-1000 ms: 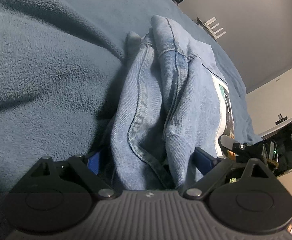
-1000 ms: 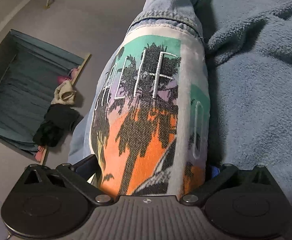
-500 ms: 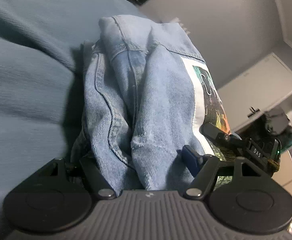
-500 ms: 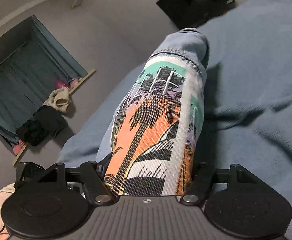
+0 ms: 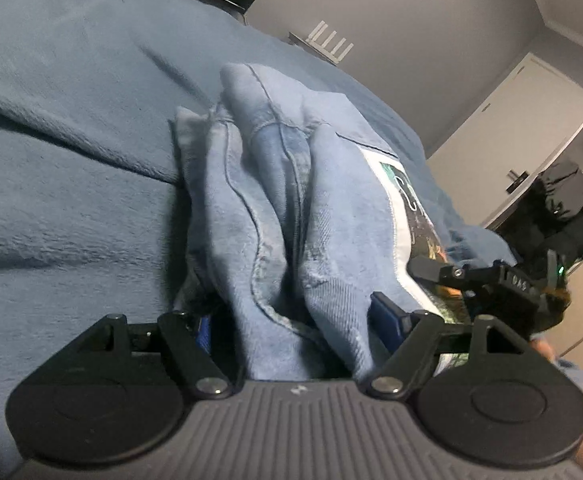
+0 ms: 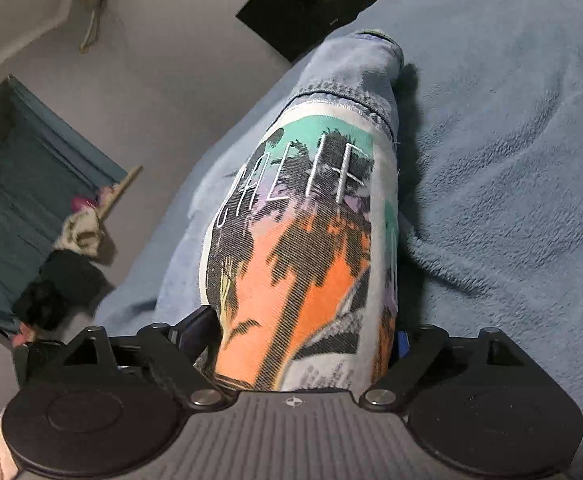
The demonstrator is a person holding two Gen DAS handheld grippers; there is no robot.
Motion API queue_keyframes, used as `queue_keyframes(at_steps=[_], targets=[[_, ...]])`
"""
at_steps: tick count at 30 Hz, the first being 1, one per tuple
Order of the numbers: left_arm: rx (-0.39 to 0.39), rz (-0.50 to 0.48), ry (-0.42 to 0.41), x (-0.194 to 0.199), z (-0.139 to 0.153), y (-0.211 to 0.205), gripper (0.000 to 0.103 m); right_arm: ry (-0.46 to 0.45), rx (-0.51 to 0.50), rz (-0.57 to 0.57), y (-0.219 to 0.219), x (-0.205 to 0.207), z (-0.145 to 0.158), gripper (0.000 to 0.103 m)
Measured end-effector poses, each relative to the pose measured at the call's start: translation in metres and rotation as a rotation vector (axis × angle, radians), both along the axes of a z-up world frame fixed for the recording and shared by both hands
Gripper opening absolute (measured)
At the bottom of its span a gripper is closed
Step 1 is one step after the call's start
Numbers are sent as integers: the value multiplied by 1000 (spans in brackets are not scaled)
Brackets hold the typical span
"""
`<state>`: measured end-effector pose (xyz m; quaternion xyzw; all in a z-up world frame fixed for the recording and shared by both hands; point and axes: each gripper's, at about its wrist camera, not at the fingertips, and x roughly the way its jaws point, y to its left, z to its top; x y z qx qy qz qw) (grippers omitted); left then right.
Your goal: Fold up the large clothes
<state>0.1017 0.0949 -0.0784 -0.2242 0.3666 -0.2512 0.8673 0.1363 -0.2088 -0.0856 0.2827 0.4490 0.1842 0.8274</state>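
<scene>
A light blue denim jacket [image 5: 275, 216] with a colourful palm-tree patch [image 6: 311, 240] hangs bunched between both grippers above the blue fleece bed cover [image 5: 71, 200]. My left gripper [image 5: 295, 320] is shut on a thick bundle of its denim folds. My right gripper [image 6: 303, 344] is shut on the patch end of the jacket. The right gripper also shows in the left wrist view [image 5: 487, 280], at the right by the patch. The fingertips of both are hidden by cloth.
The fleece cover [image 6: 511, 160] fills the right of the right wrist view. On the floor at left stands a dark teal box [image 6: 19, 184] with clothes [image 6: 63, 268] at its edge. A black panel [image 6: 311, 4] and grey walls lie beyond. White cabinet doors [image 5: 511, 128] stand at right.
Both grippers have kept their hold and moved with the jacket. The jacket hangs more stretched out over the bed than half a second ago, and more floor shows at left.
</scene>
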Motion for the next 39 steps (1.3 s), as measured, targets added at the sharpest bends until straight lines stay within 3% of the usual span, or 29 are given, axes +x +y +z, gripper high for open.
queue_keyframes(at_steps=[5, 9, 15, 19, 28, 31, 34, 37, 39], targets=[[53, 5, 5, -1, 4, 0, 73, 5, -99, 0, 6, 1, 24, 86], [-3, 7, 85, 1, -4, 2, 70, -147, -275, -41, 1, -13, 56, 83], [6, -8, 111, 2, -7, -1, 69, -363, -541, -21, 33, 4, 79, 37], [31, -13, 112, -2, -7, -2, 69, -415, -606, 38, 53, 31, 68, 27], [28, 0, 92, 9, -4, -10, 69, -371, -808, 110, 86, 73, 26, 28], [33, 6, 66, 10, 1, -10, 71, -353, -778, 93, 87, 83, 28, 29], [107, -4, 35, 8, 6, -14, 76, -373, -742, 78, 82, 70, 38, 30], [146, -5, 20, 11, 7, -18, 79, -419, -673, -6, 75, 54, 53, 43], [137, -1, 34, 13, 6, -17, 80, -436, -635, -29, 78, 51, 63, 44]])
